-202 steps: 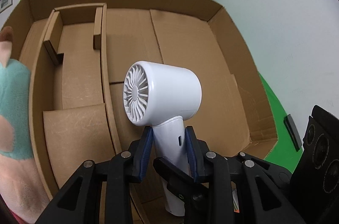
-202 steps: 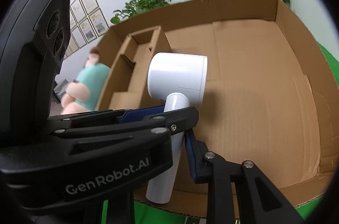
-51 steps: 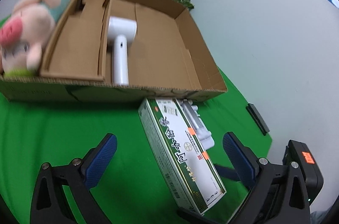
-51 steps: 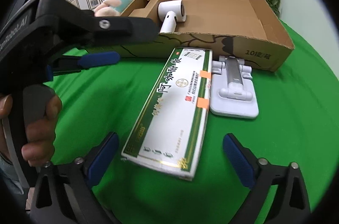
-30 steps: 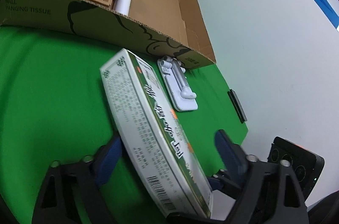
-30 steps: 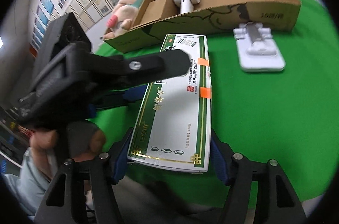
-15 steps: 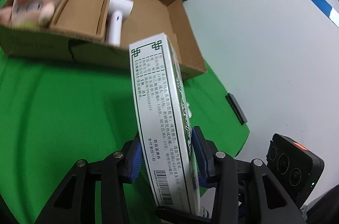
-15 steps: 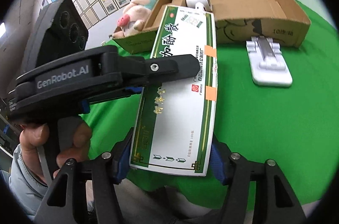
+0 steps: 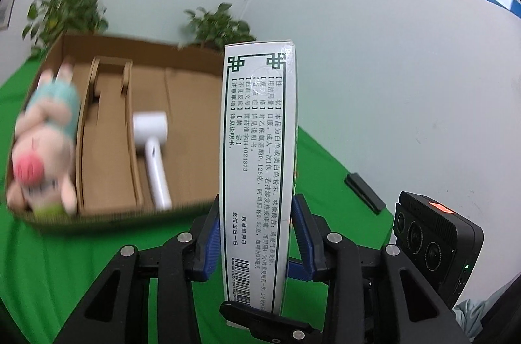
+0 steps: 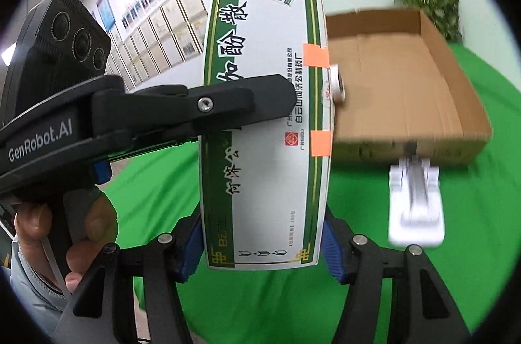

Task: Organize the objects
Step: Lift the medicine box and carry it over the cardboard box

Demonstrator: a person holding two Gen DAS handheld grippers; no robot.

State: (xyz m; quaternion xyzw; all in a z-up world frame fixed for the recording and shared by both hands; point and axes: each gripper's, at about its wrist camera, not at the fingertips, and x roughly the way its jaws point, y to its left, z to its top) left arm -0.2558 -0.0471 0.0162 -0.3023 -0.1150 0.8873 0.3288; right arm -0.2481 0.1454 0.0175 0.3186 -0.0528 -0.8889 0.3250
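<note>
A long white and green medicine box [image 9: 259, 168] stands upright in the air, held by both grippers. My left gripper [image 9: 257, 238] is shut on its thin sides. My right gripper [image 10: 262, 241] is shut on its wide faces near the lower end; the box's printed front [image 10: 267, 103] fills that view. Beyond it an open cardboard box [image 9: 192, 90] lies on the green cloth. It holds a white hair dryer [image 9: 151, 145] and a pink plush pig [image 9: 45, 132] at its left end.
A white folding stand [image 10: 415, 204] lies on the green cloth in front of the cardboard box [image 10: 400, 103]. A small black device [image 9: 364, 189] lies on the cloth at the right. Potted plants [image 9: 218, 25] stand behind the box by the wall.
Both grippers closed on the medicine box on the cloth and lifted it. It now stands upright and higher, in front of the cardboard box.
</note>
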